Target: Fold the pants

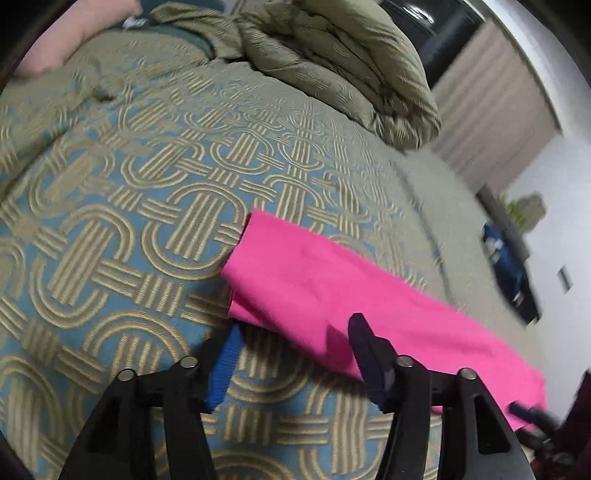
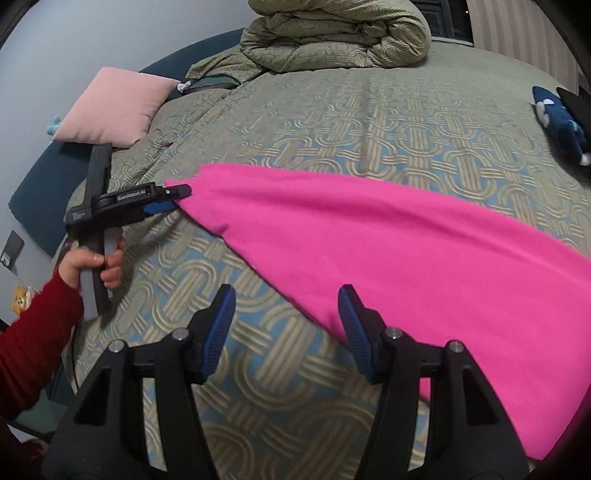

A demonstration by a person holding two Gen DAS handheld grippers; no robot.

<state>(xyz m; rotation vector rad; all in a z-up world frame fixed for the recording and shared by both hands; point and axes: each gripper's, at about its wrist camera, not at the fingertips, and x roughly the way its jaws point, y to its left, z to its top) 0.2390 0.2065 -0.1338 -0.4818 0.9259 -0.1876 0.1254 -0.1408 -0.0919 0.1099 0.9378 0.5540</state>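
Observation:
Bright pink pants [image 1: 332,291] lie as a long folded strip on the patterned bedspread [image 1: 129,206]. My left gripper [image 1: 291,339] is open at the strip's near edge, one finger over the pink cloth, the other on the bedspread. In the right wrist view the pants [image 2: 388,251] run from centre left to lower right. The left gripper [image 2: 173,199] shows there at the strip's narrow left end, touching the cloth. My right gripper [image 2: 288,310] is open, its right finger [image 2: 354,328] over the pants' near edge, holding nothing.
A rolled green quilt [image 2: 332,33] lies at the bed's far end. A pink pillow [image 2: 114,107] sits at the far left. A dark blue plush toy [image 2: 561,118] lies at the right edge. The bed's left edge drops near the hand [image 2: 92,266].

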